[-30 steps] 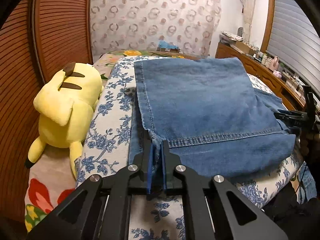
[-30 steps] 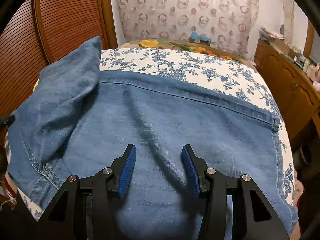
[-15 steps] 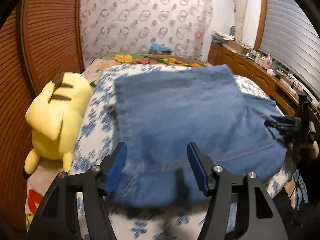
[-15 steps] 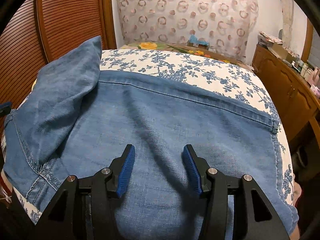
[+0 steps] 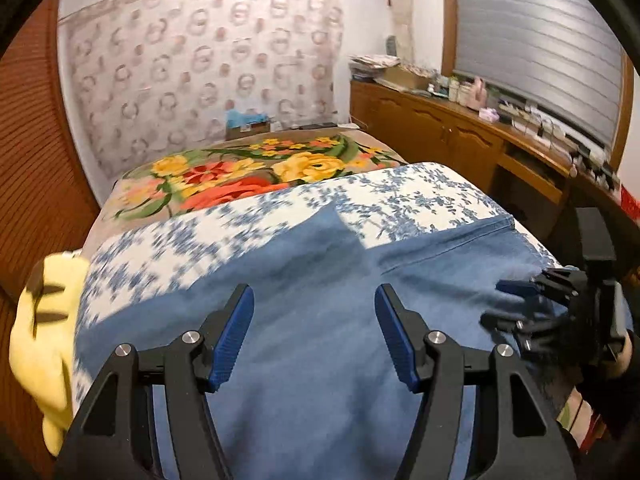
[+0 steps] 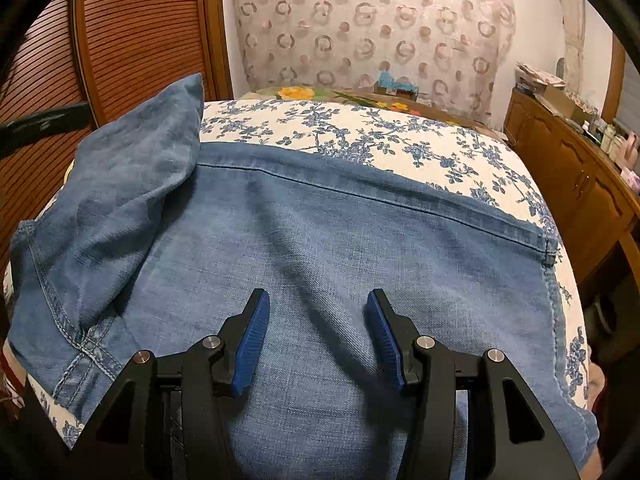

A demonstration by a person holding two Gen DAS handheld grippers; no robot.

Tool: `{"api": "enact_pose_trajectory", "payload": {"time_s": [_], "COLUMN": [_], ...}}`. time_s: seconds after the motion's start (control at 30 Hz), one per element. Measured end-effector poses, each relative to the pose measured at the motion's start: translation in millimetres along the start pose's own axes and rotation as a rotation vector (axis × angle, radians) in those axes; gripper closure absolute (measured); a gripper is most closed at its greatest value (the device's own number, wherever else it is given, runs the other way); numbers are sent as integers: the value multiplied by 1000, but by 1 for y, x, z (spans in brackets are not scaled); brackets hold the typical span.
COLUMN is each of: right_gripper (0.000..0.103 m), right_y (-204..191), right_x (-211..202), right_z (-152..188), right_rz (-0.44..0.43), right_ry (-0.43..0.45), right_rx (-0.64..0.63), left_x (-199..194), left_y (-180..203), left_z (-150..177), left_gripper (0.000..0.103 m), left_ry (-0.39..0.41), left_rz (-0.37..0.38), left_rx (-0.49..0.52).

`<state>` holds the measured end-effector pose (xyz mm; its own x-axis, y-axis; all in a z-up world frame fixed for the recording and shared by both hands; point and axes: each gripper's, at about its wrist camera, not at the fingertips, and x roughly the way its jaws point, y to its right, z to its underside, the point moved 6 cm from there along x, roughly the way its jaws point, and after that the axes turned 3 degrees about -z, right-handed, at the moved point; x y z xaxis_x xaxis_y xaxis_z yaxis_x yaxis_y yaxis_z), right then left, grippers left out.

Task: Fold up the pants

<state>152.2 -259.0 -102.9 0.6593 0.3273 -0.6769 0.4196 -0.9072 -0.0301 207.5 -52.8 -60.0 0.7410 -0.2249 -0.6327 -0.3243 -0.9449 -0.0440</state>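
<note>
Plainly, the pants (image 6: 328, 248), blue denim, lay spread on the blue-flowered sheet (image 6: 360, 128) of a bed, covering most of its near half. In the right wrist view a stitched hem ran across their far edge from left to right, ending in a corner at the far right, and a loose fold of the same denim stood bunched up at the left, higher than the flat part.

The right gripper (image 6: 318, 334) hung over the flat denim near the middle, its blue pads (image 6: 252, 340) standing well apart with nothing between them but the cloth seen below; whether the tips touched the fabric could not be told. The left gripper (image 5: 314, 336) likewise stood wide, its jaws empty, above the near part of the pants; that view was blurred on its left side.

In the left wrist view the right gripper showed at the right edge, over the right end of the denim. A yellow plush toy (image 5: 44, 332) lay at the left edge of the bed, just beside the sheet. Beyond the sheet lay a blanket (image 5: 248, 176) with large yellow and red flowers, and a wooden cabinet (image 5: 460, 136) ran along the right wall.
</note>
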Motion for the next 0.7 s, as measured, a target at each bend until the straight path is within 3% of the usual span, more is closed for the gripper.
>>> {"api": "enact_pose_trajectory", "payload": {"time_s": [0.37, 0.53, 0.7], "right_gripper": [50, 50, 50], "right_y": [-1, 0, 0], "right_x": [2, 3, 3], "right_z": [0, 1, 1], "right_rz": [-7, -9, -9], "right_ry": [8, 9, 10], "right_rx": [13, 16, 18], "left_x": [65, 102, 113], "left_y": [-3, -10, -7], "left_z": [-19, -16, -6], "left_gripper": [39, 39, 39], "left_ry": [-70, -147, -168], "left_rz": [-87, -38, -47], "left_rx": [25, -54, -44]}}
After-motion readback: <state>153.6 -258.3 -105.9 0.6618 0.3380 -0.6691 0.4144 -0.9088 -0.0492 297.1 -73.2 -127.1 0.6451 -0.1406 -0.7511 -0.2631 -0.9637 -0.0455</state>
